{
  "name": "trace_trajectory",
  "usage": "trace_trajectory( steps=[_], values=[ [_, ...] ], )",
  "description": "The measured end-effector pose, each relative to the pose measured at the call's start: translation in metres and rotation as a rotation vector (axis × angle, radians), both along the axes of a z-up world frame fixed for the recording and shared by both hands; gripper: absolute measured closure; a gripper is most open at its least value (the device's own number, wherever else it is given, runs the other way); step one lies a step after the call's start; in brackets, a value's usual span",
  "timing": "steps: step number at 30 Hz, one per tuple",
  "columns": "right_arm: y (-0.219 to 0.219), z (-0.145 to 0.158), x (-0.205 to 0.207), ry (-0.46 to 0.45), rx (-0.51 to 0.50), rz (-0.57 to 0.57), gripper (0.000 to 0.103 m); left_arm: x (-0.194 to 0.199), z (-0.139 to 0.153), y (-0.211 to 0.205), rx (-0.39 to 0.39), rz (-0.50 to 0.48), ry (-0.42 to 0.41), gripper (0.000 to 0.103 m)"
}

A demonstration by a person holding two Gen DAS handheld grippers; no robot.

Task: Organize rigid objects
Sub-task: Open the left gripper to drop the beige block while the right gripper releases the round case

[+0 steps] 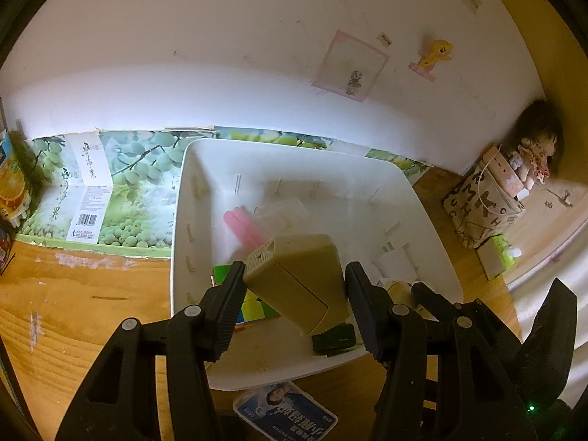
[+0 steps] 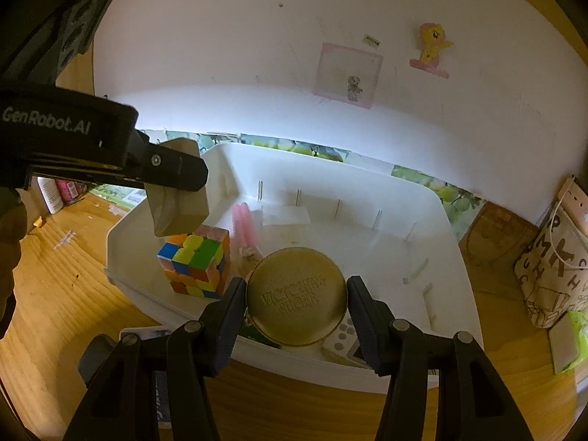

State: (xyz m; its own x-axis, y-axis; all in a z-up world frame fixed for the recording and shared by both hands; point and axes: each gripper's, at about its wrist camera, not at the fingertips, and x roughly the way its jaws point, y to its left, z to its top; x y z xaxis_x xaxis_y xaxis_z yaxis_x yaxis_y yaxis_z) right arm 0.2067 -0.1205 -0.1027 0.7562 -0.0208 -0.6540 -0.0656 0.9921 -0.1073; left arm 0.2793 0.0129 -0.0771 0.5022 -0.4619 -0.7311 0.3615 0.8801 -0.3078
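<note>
Holding a tan box in the left gripper and pinching a gold tin in the right gripper over the near bin — cube and pink sticks already inside — both loads probably remaining to drop.

A white wall fills the upper half, scuffed and brightly lit along its base. At two o'clock hang a pink-edged paper drawing and a yellow pony figure (on a pink mount). Below spreads a wooden tabletop; green fruit-printed cardboard lines the wall at nine o'clock.
</note>
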Motion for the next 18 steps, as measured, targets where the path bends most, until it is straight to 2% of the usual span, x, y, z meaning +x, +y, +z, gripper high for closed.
trace_trajectory(
  steps=[2,3,5,9,11,14,18],
  values=[
    [0.000,0.000,0.000,0.003,0.005,0.000,0.034,-0.001,0.002,0.000,-0.009,-0.006,-0.005,0.042],
    [0.000,0.000,-0.001,0.003,0.007,0.001,0.034,-0.002,0.003,0.001,-0.012,-0.008,-0.009,0.034],
    [-0.001,0.002,-0.001,0.000,0.007,0.001,0.034,-0.005,0.006,0.003,-0.016,0.000,-0.022,0.027],
    [-0.001,0.007,-0.004,-0.007,0.000,-0.003,0.033,-0.010,0.013,0.009,-0.011,0.024,-0.040,0.027],
    [0.000,0.010,-0.006,-0.011,0.000,-0.004,0.029,-0.012,0.016,0.011,-0.005,0.034,-0.045,0.027],
    [0.001,0.016,-0.011,-0.027,-0.001,-0.004,0.028,-0.017,0.023,0.019,0.001,0.064,-0.063,0.027],
    [0.004,0.024,-0.017,-0.041,-0.006,0.003,0.028,-0.025,0.031,0.031,-0.022,0.086,-0.073,0.027]
  ],
)
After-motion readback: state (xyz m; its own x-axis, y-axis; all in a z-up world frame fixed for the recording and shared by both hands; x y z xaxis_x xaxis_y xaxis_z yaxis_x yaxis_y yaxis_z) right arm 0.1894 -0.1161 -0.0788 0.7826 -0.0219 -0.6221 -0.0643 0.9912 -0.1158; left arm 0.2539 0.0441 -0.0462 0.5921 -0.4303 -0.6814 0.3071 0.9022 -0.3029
